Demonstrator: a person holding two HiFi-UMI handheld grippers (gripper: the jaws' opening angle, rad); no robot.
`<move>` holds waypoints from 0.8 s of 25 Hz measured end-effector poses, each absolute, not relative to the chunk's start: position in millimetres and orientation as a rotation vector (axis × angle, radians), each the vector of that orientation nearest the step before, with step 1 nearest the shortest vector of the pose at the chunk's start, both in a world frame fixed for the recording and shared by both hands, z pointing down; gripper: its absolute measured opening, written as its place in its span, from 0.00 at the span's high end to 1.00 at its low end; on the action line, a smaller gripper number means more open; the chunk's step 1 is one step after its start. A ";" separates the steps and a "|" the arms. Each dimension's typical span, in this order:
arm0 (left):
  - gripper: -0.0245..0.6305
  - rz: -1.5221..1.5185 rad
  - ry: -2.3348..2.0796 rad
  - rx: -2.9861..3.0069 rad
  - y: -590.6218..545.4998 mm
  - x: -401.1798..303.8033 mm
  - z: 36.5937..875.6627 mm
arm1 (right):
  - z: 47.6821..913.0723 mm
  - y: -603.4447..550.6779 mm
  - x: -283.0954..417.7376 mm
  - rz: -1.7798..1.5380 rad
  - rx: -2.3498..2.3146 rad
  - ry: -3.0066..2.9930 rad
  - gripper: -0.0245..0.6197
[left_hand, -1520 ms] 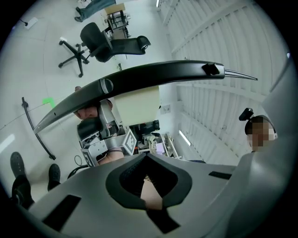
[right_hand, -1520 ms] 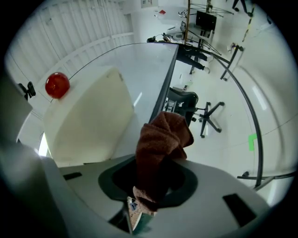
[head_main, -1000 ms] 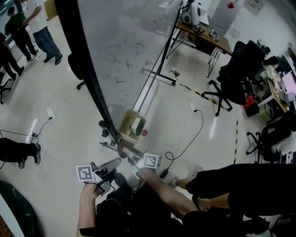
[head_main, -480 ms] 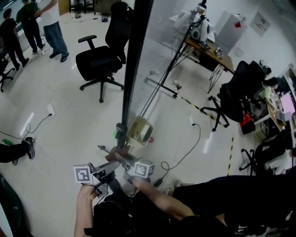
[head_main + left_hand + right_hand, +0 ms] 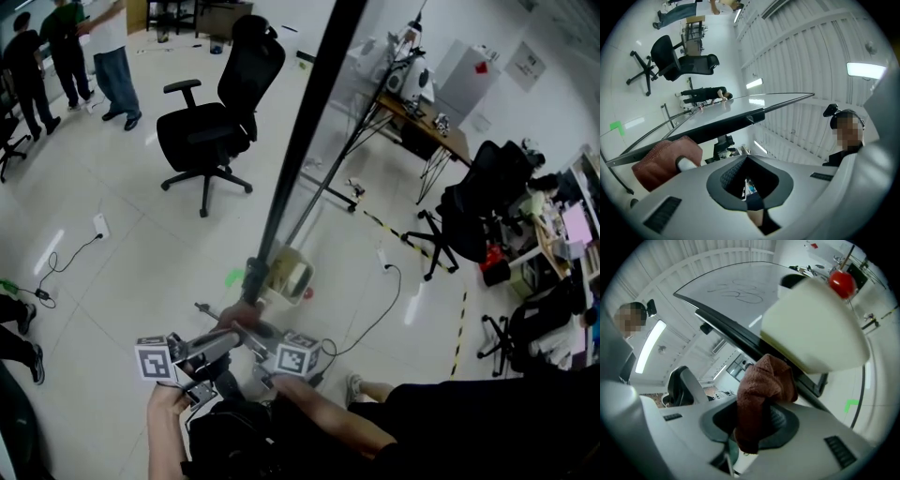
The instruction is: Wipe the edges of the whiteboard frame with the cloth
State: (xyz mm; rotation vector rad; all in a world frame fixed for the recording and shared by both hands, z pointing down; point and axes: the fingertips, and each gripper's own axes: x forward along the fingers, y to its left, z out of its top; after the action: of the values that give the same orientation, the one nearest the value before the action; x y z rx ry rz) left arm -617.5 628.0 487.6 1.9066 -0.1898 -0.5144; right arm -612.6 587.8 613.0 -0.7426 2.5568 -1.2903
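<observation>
The whiteboard stands edge-on in the head view, its black frame (image 5: 292,164) running down to a foot near my grippers. A cream tray (image 5: 286,272) with a red ball (image 5: 307,293) hangs low on the board. My right gripper (image 5: 246,323) (image 5: 750,427) is shut on the reddish-brown cloth (image 5: 764,390) (image 5: 236,313), which presses on the frame (image 5: 731,333) just under the tray (image 5: 811,329). My left gripper (image 5: 223,343) (image 5: 747,176) sits beside it, shut with nothing between its jaws. In its view, the cloth (image 5: 663,161) lies against the black frame bar (image 5: 717,129).
A black office chair (image 5: 211,127) stands left of the board, and people (image 5: 103,56) stand at the far left. Cables (image 5: 56,262) and a green mark (image 5: 234,277) lie on the floor. A desk (image 5: 422,103) and more chairs (image 5: 469,202) stand to the right.
The head view has swung round, so the board face seen a second ago now shows edge-on. Both grippers stay at the frame's lower end, drifting slightly down in the picture with the cloth.
</observation>
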 end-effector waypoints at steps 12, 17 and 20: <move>0.98 -0.535 -0.223 1.901 622.2 -619.8 460.8 | 527.1 567.8 -606.4 -1.041 -0.840 2.522 0.79; 0.98 -0.605 -0.191 1.916 622.7 -624.9 436.6 | 485.6 569.1 -607.1 -0.914 -0.805 2.543 0.79; 0.98 -0.604 -0.186 1.942 624.2 -623.6 427.4 | 466.2 571.1 -605.8 -0.883 -0.785 2.540 0.79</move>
State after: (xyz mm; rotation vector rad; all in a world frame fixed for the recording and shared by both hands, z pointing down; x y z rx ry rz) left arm -623.6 624.2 427.4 1.9418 -0.1863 -0.6043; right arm -605.8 571.1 466.2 -0.7849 2.5396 -0.8829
